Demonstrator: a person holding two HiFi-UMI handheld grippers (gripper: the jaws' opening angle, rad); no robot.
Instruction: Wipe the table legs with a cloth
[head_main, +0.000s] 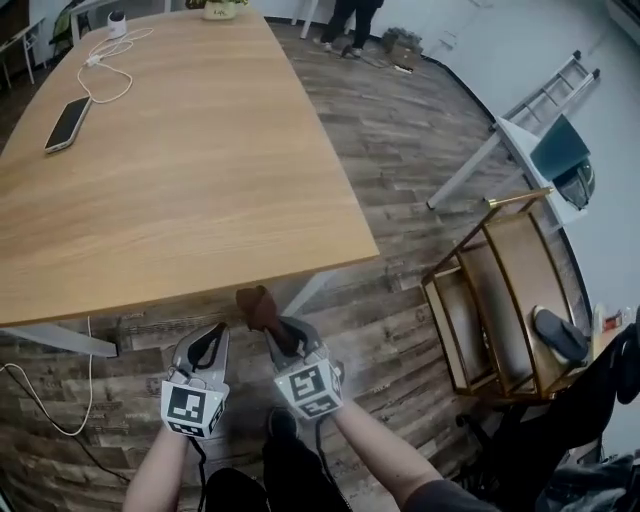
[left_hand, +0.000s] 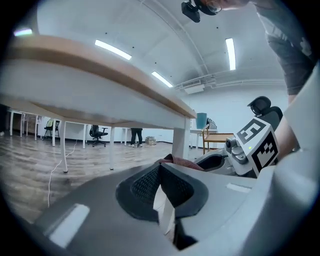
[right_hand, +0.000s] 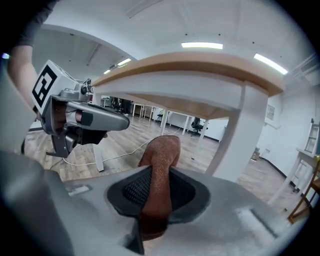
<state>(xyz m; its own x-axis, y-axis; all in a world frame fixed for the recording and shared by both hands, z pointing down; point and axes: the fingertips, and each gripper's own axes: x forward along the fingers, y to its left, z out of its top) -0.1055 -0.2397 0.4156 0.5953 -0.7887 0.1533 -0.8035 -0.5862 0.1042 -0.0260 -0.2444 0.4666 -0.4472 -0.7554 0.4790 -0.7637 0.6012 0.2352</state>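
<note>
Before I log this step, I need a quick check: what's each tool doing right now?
Left tool: closed, holding nothing.
Right tool: closed on the brown cloth.

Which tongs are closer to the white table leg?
Right. The right tongs, gripping the brown cloth, sit close beside the leg; the left tongs are farther left.

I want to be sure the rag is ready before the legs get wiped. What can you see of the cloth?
The cloth is reddish-brown with a nubbly, towel-like pile. It is bunched into a narrow fold and clamped between the jaws of the right gripper, with its rounded end sticking up past them. It sits lower than the table top, to the left of the white table leg and apart from it.
</note>
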